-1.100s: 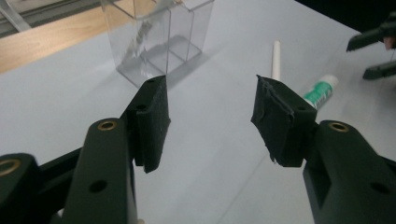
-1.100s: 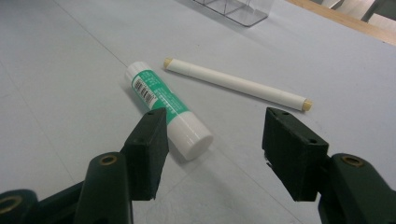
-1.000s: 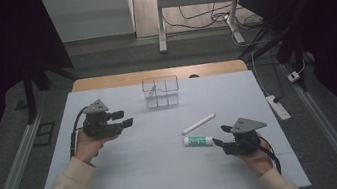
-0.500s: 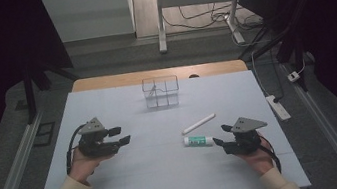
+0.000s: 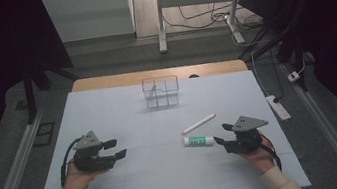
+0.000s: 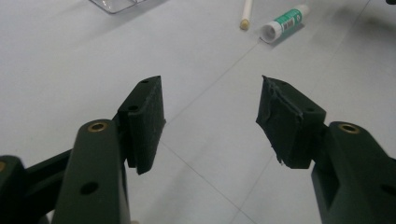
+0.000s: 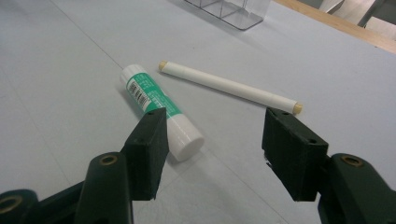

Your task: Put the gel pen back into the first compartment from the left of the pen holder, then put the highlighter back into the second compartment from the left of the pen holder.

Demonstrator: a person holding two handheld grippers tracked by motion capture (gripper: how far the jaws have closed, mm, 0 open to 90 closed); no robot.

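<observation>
1. Since the earlier high views, the left gripper (image 5: 116, 150) had drawn back from near the clear box toward the person's side of the table and sat lower on the left, while the right gripper (image 5: 220, 134) had kept its place beside the glue stick.
2. The glue stick (image 5: 199, 141) lay flat on the pale table (image 5: 169, 180), right of centre, its long axis running roughly left to right in the high view, with one end touching or just short of the right gripper's jaw tips.
3. In the right gripper view the glue stick (image 7: 161, 111) lay slantwise ahead, its white capped end nearest and tucked just behind the left-hand jaw rather than centred in the gap; I judged a small sideways shift would be needed before closing.
4. It looked like a short white tube with a green label and a barcode, smooth and round, so likely to roll if nudged.
5. The right gripper (image 7: 212, 135) stood with jaws spread wide, holding nothing; it was by far the nearer of the two.
6. The left gripper (image 6: 210, 116) also had its jaws apart and empty, well away from the glue stick (image 6: 285, 22), which showed far off in its view.
7. A thin white stick (image 5: 198, 123) with tan ends lay just beyond the glue stick, near but apart, angled slightly.
8. A clear plastic divided box (image 5: 161, 91) stood farther back, near the table's far edge.
</observation>
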